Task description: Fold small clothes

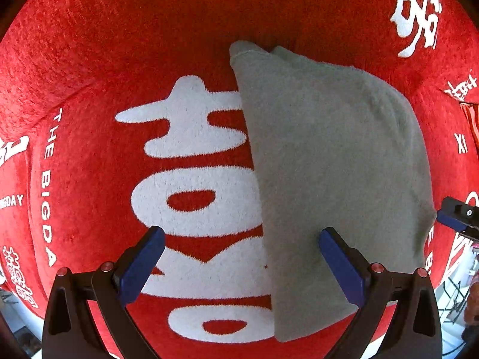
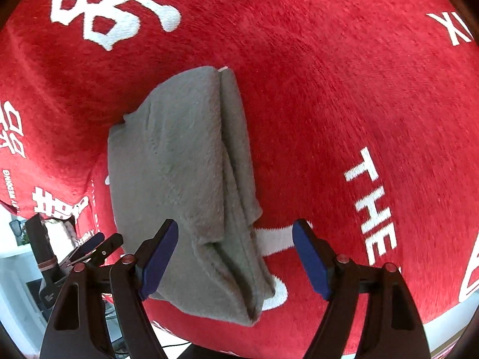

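A grey fleece garment [image 1: 329, 164] lies folded into a long narrow shape on the red cover. In the left wrist view my left gripper [image 1: 242, 231] hangs open straight above it. Its right finger [image 1: 341, 266] is over the cloth and its left finger [image 1: 149, 263] is over the white lettering, so the jaws straddle the garment's left edge. In the right wrist view the garment [image 2: 179, 164] shows its layered fold along the right side. My right gripper [image 2: 236, 223] is open over the near end, with no pad pressing on the cloth. Each gripper shows at the edge of the other's view: right gripper [image 1: 458, 218], left gripper [image 2: 92, 248].
A red plush cover [image 1: 104, 45] with large white characters and lettering spreads over the whole work surface [image 2: 344, 89]. Its edge drops off at the lower left of the right wrist view, where dark objects [image 2: 45, 251] and white furniture stand beyond.
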A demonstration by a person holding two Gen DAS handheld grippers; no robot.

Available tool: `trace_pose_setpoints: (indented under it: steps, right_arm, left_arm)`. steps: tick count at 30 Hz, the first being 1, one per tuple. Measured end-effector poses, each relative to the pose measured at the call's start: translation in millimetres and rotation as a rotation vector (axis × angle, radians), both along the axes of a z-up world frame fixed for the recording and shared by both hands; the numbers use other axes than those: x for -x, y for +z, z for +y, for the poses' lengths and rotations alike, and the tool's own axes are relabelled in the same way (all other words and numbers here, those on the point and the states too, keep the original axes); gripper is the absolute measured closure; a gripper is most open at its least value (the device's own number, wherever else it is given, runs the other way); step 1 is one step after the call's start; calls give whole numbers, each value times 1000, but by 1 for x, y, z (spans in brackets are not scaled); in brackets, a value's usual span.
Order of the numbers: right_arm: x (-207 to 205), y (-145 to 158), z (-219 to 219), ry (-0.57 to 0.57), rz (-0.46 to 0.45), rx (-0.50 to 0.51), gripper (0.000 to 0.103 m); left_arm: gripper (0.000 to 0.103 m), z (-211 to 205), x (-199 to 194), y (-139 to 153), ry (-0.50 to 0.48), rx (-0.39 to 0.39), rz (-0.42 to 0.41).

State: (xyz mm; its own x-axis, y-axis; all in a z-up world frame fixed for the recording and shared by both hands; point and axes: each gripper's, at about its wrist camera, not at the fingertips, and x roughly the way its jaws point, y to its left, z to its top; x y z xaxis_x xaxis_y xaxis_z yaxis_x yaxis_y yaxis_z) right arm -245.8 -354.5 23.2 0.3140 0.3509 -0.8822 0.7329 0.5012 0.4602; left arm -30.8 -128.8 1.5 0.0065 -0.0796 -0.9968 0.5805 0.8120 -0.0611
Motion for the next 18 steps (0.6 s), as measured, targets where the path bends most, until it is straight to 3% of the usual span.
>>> trace_pose_setpoints:
  steps: [5,8,12,18]
  right_arm:
    - [-5,-9,-12,20,-30,-40,22]
    - [-6,-17,-20,14,-64,-88,22]
    - [-10,-29,-29,5,-109,-142,22]
    - [-16,-44,-35,9,-146,-212,22]
  left_arm:
    - [0,0,-17,1,45,154,94]
    - [0,0,-30,-3,40,180,98]
    - [0,-8,-43,-19,50,230,196]
    - [0,-26,-34,-37,22,226,213]
